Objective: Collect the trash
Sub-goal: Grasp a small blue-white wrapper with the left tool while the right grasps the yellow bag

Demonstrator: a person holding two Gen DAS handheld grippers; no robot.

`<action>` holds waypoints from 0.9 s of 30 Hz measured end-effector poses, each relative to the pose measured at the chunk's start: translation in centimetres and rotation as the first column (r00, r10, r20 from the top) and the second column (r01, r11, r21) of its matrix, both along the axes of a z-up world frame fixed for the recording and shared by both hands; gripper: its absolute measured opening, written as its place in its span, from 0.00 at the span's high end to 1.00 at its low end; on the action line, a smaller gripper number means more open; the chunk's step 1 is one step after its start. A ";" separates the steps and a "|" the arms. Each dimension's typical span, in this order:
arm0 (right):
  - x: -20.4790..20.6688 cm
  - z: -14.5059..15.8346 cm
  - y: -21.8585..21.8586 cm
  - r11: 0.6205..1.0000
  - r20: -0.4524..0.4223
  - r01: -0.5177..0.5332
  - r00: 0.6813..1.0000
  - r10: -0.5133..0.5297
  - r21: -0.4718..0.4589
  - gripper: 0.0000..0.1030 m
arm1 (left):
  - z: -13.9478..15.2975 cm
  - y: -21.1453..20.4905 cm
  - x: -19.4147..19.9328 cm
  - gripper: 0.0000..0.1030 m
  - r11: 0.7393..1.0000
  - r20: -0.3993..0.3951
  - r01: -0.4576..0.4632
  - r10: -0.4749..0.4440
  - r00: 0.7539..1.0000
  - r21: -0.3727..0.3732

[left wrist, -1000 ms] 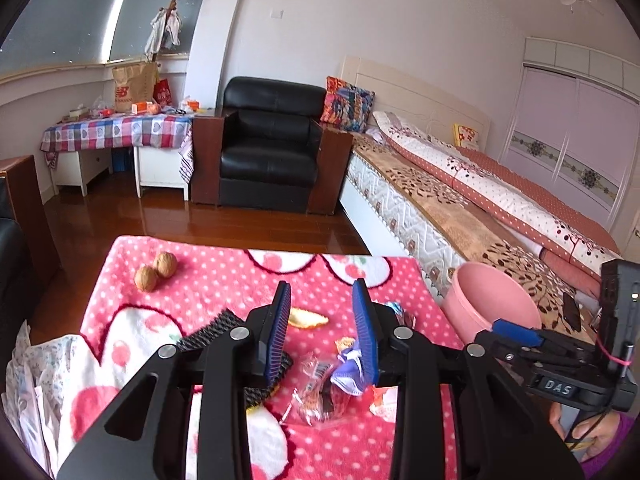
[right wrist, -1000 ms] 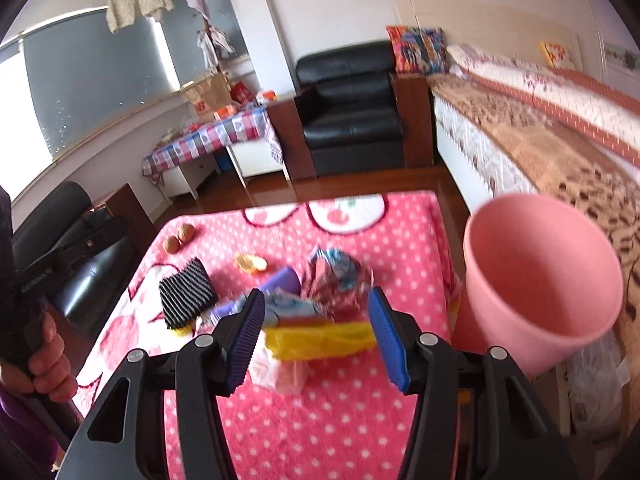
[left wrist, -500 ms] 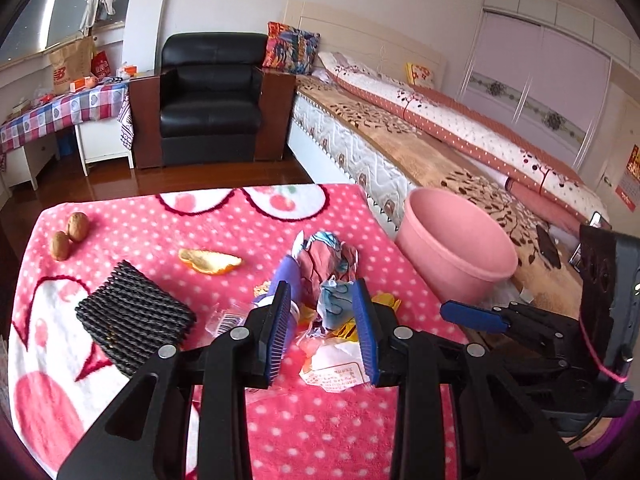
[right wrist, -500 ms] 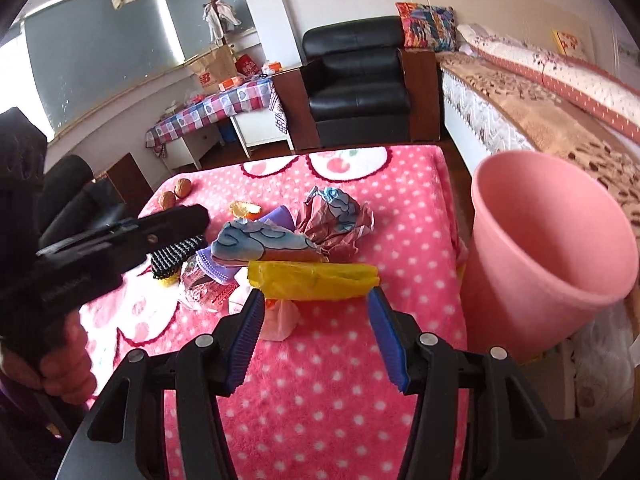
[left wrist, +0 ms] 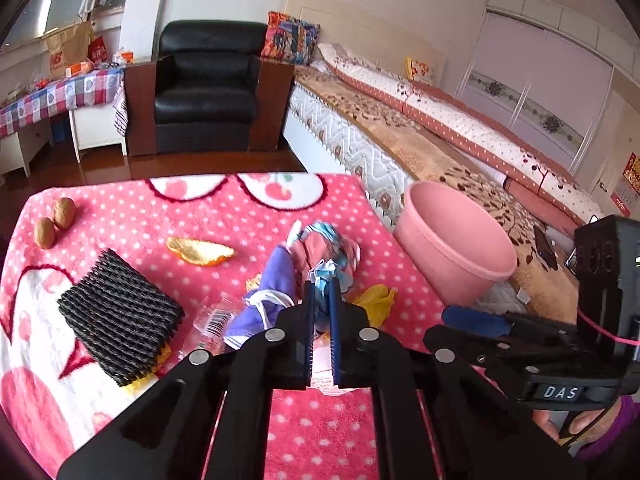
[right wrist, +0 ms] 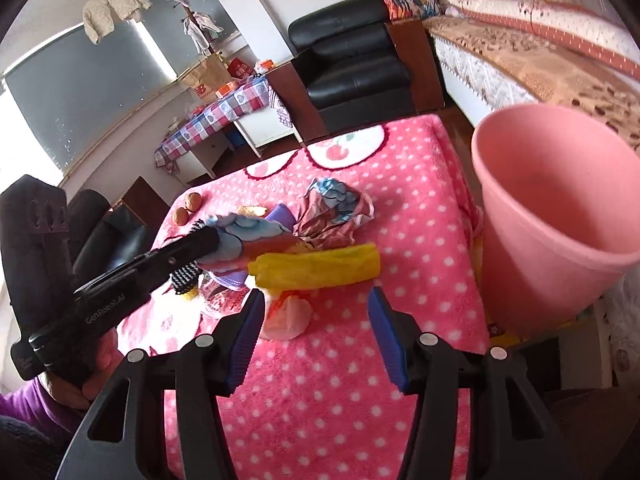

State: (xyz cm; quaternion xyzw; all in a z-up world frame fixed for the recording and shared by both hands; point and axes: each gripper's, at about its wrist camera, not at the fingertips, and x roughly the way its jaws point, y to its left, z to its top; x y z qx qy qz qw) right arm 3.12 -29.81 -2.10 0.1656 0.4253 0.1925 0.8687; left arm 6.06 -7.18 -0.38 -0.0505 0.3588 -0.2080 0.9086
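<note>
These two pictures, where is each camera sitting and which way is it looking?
Left wrist: rides the left gripper, looking down over the table at the wrappers it is shut on; the right gripper and a hand show.
Right wrist: rides the right gripper, open behind the yellow bag, facing the bin; the left gripper and its hand show.
Both share the table, wrappers, bin, walnuts and armchair.
</note>
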 end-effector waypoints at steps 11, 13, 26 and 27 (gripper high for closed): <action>4.1 -2.7 -0.9 0.946 -0.279 0.130 0.959 -0.044 0.298 0.48 | 2.0 3.8 -1.2 0.95 0.995 0.075 -0.082 0.086 0.993 -0.056; 4.7 -3.5 -1.0 0.922 -0.332 0.173 0.942 -0.052 0.346 0.48 | 2.0 4.0 -1.4 0.95 0.995 0.081 -0.079 0.083 0.993 -0.059; 7.1 -5.4 0.5 0.919 -0.392 0.227 0.916 -0.089 0.322 0.84 | 1.6 4.3 -1.9 0.95 0.996 0.090 -0.072 0.077 0.993 -0.055; 7.1 -5.4 0.6 0.919 -0.384 0.225 0.919 -0.089 0.325 0.86 | 1.7 4.4 -1.9 0.95 0.996 0.091 -0.075 0.080 0.993 -0.055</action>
